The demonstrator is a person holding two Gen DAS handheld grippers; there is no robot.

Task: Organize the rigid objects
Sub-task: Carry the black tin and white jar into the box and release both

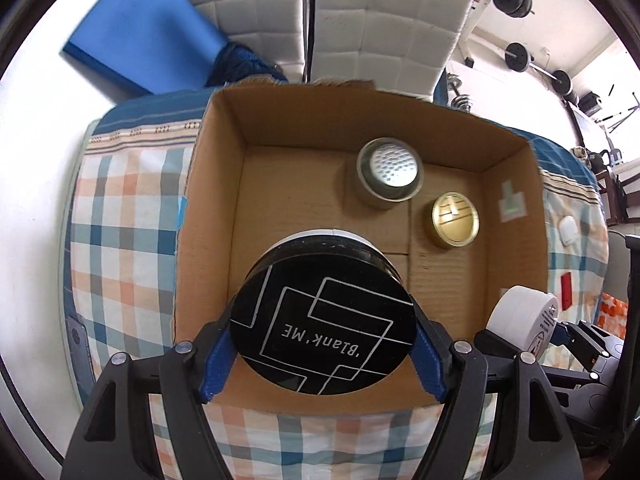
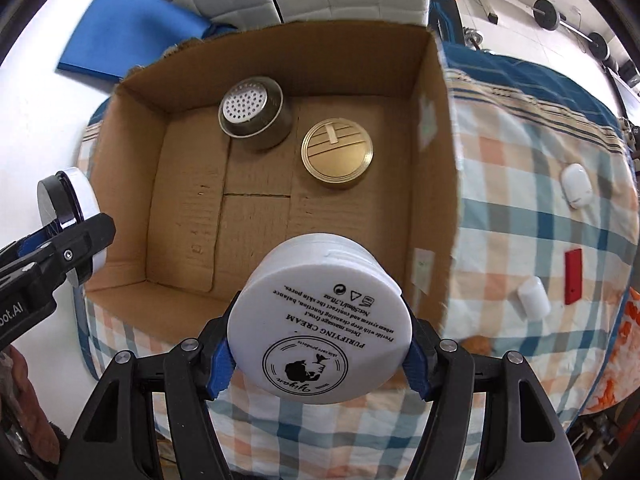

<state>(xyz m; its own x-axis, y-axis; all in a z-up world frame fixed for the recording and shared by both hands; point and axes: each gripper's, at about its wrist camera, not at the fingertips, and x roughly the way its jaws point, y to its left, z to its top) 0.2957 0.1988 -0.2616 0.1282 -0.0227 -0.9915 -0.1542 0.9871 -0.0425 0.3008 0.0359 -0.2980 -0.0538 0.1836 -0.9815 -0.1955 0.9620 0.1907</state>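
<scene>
Over the open cardboard box [image 1: 224, 184] on the plaid-covered bed [image 1: 120, 220], both grippers hang pointing downward, each carrying a round jar, presumably to lower it onto the bare floor of the box rather than drop it. At the left gripper [image 1: 322, 354], the blue pads [image 1: 218, 364] clamp the rim of a black-lidded jar [image 1: 324, 320] printed 'Blank'ME, its flat lid facing the camera and its white body pointing down toward the box's near-left part; the short axis of the jar runs along the fingers. At the right gripper [image 2: 320, 354], the pads squeeze a white purifying-cream jar [image 2: 320, 320] across its width, labelled base toward the camera, its axis likewise pointing down, hovering over the near wall of the box. Gripping across the diameter keeps each jar from rolling out. Already inside, toward the far wall, sit a perforated metal cup [image 2: 252, 118] and a brass-coloured round tin [image 2: 337, 154], close together but apart, leaving the near half free.
</scene>
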